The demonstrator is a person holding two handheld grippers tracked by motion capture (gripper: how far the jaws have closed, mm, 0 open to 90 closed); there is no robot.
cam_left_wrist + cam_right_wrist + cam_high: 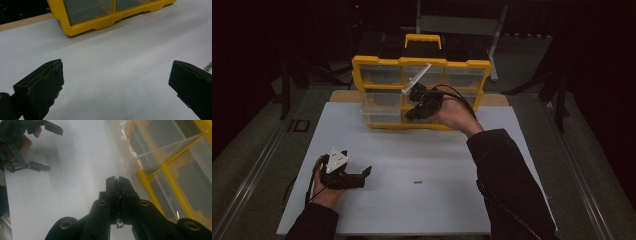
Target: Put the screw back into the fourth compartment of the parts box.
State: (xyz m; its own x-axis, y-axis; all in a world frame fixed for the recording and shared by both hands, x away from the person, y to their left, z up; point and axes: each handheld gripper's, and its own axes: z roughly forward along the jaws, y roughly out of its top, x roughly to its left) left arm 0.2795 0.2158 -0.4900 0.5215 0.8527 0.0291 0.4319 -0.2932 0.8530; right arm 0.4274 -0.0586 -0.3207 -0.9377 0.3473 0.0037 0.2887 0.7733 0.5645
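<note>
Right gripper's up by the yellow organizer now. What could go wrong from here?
1. The small shiny piece between the right gripper's shut jaws looks barely caught and could drop onto the table.
2. That gripper sits close to the raised clear lid of the yellow organizer and may knock it.

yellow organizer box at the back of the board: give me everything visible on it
The organizer box has a yellow plastic frame, a yellow-and-black carry handle on top and clear compartment lids over dark insides. It stands at the far edge of the white board. The right gripper, jaws shut, is raised before it; contact can't be judged.
</note>
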